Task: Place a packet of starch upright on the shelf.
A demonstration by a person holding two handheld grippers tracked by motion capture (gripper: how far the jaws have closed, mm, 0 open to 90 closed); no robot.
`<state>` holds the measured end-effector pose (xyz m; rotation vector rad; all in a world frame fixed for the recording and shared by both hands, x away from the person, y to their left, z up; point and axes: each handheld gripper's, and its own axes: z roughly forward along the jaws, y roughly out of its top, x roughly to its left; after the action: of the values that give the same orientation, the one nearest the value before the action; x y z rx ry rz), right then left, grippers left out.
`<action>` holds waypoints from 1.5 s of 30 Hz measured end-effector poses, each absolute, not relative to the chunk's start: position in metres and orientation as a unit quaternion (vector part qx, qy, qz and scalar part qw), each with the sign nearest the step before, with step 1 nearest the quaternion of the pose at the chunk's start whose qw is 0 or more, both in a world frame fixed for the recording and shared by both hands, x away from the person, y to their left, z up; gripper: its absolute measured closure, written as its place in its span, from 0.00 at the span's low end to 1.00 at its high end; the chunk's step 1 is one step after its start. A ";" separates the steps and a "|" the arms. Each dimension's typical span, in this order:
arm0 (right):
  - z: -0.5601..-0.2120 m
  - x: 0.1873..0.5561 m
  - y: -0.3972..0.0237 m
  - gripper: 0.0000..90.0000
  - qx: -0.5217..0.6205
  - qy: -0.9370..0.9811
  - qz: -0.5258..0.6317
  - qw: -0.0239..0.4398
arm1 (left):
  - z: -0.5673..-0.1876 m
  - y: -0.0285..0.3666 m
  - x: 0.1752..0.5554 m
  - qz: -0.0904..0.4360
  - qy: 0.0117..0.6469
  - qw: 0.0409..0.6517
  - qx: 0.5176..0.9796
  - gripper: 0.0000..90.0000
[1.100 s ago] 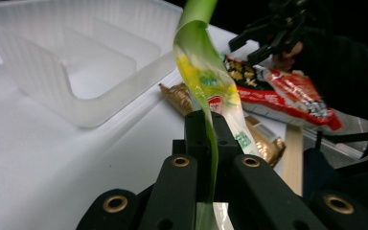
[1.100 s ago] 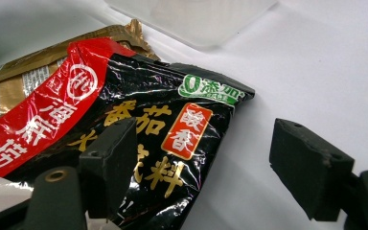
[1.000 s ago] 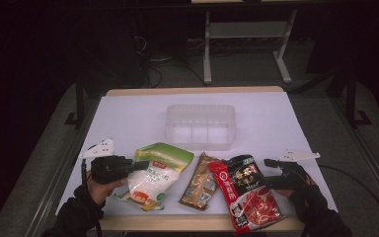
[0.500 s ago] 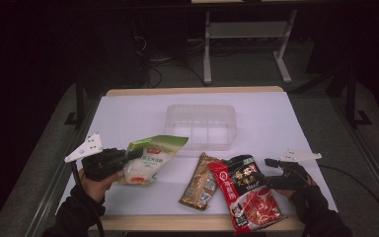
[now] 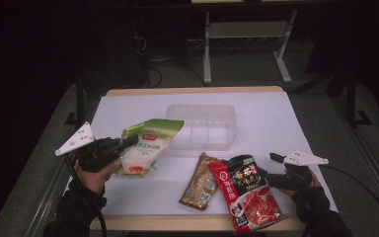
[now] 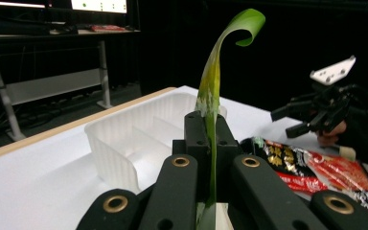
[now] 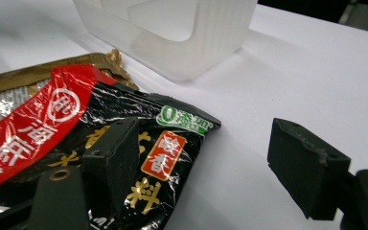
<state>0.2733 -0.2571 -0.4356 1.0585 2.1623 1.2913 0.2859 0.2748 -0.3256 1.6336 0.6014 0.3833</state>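
Observation:
My left gripper is shut on one edge of a green-and-white snack packet and holds it clear of the white table, just left of a clear plastic tray. In the left gripper view the packet stands edge-on between the closed jaws of the gripper, its green top curling over. At the front right, my right gripper rests open beside a red-and-black sauce packet. In the right gripper view one jaw lies over that packet and the other over bare table.
A gold-brown packet lies flat, partly under the red-and-black one, near the front edge. The compartmented tray sits mid-table. Bare white table surface lies right of the tray. Metal stands and cables are on the dark floor beyond.
The left gripper has lifted the green-and-white packet off the table and raised it towards the tray. The right hand has stayed put.

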 end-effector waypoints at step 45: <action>-0.444 0.274 -0.256 0.29 0.375 0.790 0.443 0.195 | -0.344 0.145 0.431 0.219 0.387 0.612 0.655 0.99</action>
<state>0.2735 -0.2559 -0.4436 1.0523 2.2154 1.2413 0.4310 0.1450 -0.3441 1.5102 0.8932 0.5042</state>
